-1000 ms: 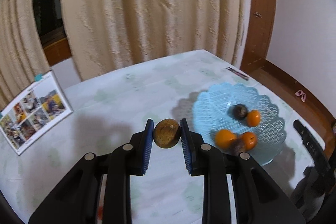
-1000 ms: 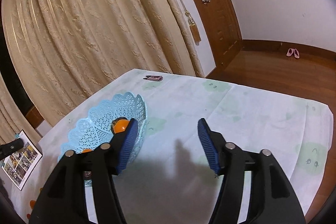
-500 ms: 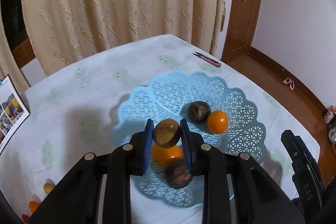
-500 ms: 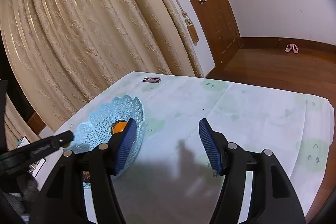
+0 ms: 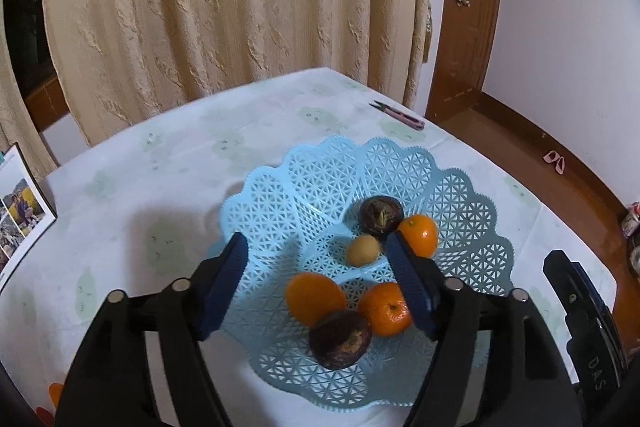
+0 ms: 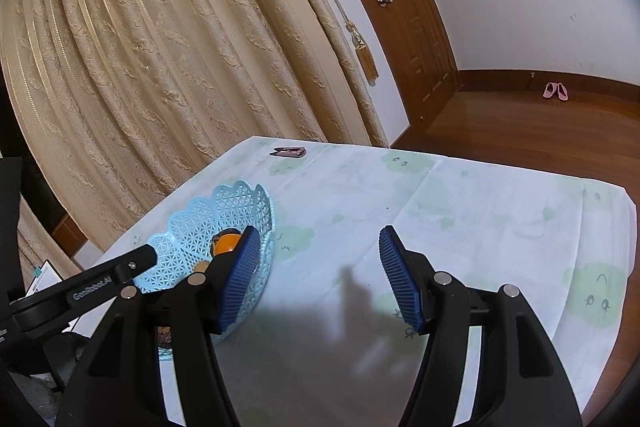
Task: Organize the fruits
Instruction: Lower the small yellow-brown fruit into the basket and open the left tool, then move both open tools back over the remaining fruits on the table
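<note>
A light blue lattice basket (image 5: pixel 472 195) stands on the table and holds three oranges (image 5: pixel 418 234), two dark brown fruits (image 5: pixel 380 215) and a small yellow-brown fruit (image 5: pixel 363 250) at its centre. My left gripper (image 5: pixel 318 287) is open and empty, hovering above the basket's near side. My right gripper (image 6: pixel 318 279) is open and empty over the tablecloth, just right of the basket (image 6: pixel 192 227), where one orange (image 6: pixel 226 243) shows. The left gripper's black body (image 6: pixel 80 291) reaches in at the left.
Small pink-handled scissors (image 5: pixel 400 115) lie near the table's far corner, also in the right wrist view (image 6: pixel 290 151). A photo stand (image 5: pixel 20 203) is at the left edge. Orange pieces (image 5: pixel 54 393) lie bottom left. Curtains hang behind; wooden floor lies beyond the right edge.
My left gripper moved over the basket, opened and let go of the yellow-brown fruit, which now lies in the basket's centre. The right gripper stayed almost still and open.
</note>
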The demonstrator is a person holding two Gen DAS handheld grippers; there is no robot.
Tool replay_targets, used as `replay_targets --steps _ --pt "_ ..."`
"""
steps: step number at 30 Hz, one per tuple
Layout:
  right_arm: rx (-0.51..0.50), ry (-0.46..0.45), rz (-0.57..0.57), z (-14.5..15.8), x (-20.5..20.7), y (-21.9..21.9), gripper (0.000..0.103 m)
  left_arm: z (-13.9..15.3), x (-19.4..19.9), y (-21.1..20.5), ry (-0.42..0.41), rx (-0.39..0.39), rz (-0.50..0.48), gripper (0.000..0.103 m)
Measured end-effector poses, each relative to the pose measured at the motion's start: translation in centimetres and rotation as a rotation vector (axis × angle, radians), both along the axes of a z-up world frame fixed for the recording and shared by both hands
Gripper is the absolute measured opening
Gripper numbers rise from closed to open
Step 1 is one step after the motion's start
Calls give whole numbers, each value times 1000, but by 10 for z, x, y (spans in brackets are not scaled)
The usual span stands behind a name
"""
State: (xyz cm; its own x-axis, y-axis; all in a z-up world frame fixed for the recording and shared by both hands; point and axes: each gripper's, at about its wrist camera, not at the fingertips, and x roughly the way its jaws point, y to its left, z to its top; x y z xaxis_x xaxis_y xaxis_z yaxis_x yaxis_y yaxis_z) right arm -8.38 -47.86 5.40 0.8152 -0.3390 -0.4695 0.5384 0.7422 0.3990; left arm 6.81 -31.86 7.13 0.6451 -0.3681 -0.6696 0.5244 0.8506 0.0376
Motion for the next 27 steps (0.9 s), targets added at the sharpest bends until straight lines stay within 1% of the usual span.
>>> replay_targets --steps 2,5,9,12,23,27 --pt "1 0 0 0 0 0 64 2 -2 3 -11 2 3 75" --pt "1 0 0 0 0 0 64 7 -5 7 -30 4 7 82" --pt "0 0 1 0 0 -1 66 12 -12 11 -61 12 9 85" --pt "-2 -4 -4 1 -1 0 70 16 -15 15 -78 16 12 86" --pt "-3 -9 -12 1 -2 0 70 28 -22 34 -103 17 18 87" --pt "-4 -11 -14 2 -3 0 70 40 -14 57 -86 -23 50 87"
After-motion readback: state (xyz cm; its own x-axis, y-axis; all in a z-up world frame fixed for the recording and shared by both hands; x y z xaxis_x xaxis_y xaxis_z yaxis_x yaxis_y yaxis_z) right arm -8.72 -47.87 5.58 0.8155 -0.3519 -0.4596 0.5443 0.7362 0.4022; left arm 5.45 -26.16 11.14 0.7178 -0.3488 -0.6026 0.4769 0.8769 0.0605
